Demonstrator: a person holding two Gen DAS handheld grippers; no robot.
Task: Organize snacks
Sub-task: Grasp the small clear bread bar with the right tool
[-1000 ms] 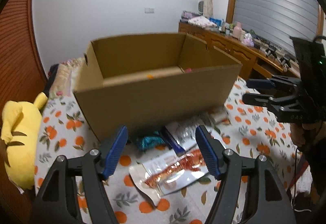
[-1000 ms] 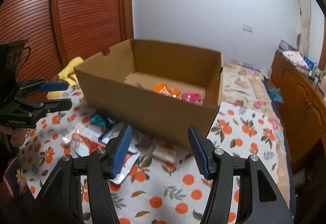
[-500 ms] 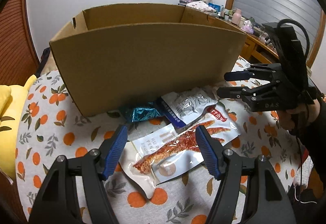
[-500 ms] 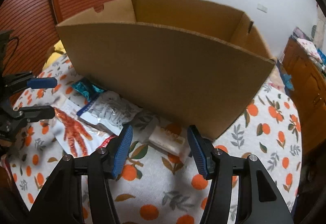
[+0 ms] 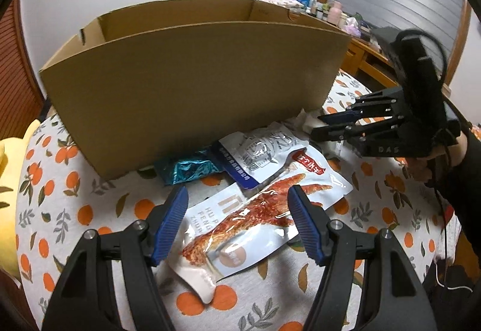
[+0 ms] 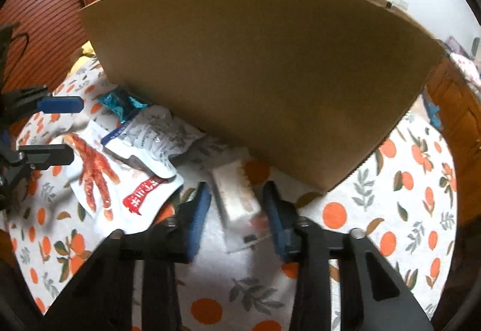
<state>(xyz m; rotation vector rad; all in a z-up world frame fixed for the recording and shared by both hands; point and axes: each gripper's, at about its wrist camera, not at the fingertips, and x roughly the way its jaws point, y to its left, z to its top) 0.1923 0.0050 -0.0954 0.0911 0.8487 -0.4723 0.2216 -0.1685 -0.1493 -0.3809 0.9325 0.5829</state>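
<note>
A brown cardboard box [image 5: 192, 84] stands on a surface covered by a white cloth [image 5: 90, 210] with printed oranges and leaves. In front of the box several snack packets lie in a loose heap.

The left gripper [image 5: 237, 219] is low over the cloth with its blue fingers [image 5: 170, 222] spread wide. Between them, under the tips, lies a clear packet with a red chicken foot [image 5: 258, 216] inside; the fingers do not touch it. One corner of a white and blue pouch [image 5: 261, 150] lies on top of this packet, and a shiny teal packet [image 5: 188, 167] lies just beside the pouch, close against the wall of the box.

The right gripper [image 6: 237, 204] is also low, near the right corner of the box. Its fingers [image 6: 198, 210] are spread on both sides of a small pale snack bar [image 6: 237, 195] in clear wrap, which lies flat on the cloth. This view is blurred, so I cannot tell if the pads already touch the bar. To the left of it, the chicken foot packet [image 6: 99, 174] and the white pouch [image 6: 150, 138] are visible.

A yellow plush toy [image 5: 9, 180] lies at the left edge.
</note>
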